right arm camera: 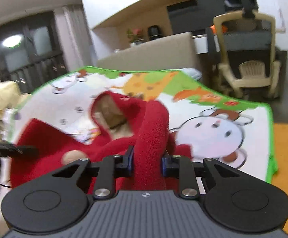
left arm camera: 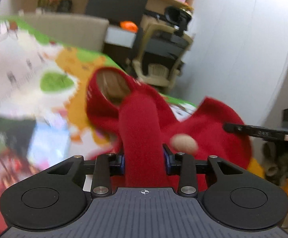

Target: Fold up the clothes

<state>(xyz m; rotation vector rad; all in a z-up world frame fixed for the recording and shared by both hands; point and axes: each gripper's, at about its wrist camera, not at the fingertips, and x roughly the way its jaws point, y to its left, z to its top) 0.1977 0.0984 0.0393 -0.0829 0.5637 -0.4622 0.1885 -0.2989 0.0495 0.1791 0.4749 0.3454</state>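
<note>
The left tool (left arm camera: 144, 158) is clamped on a thick fold of the red fleece hooded garment (left arm camera: 140, 123), which hangs lifted above the cartoon-animal play mat with the green border (left arm camera: 25, 73). Its tan-lined hood (right arm camera: 112, 117) gapes open above the mat. The right tool (right arm camera: 148, 160) pinches another bunched fold of the same garment. Beyond the mat's far right corner stands a beige plastic chair (right arm camera: 251, 73).
</note>
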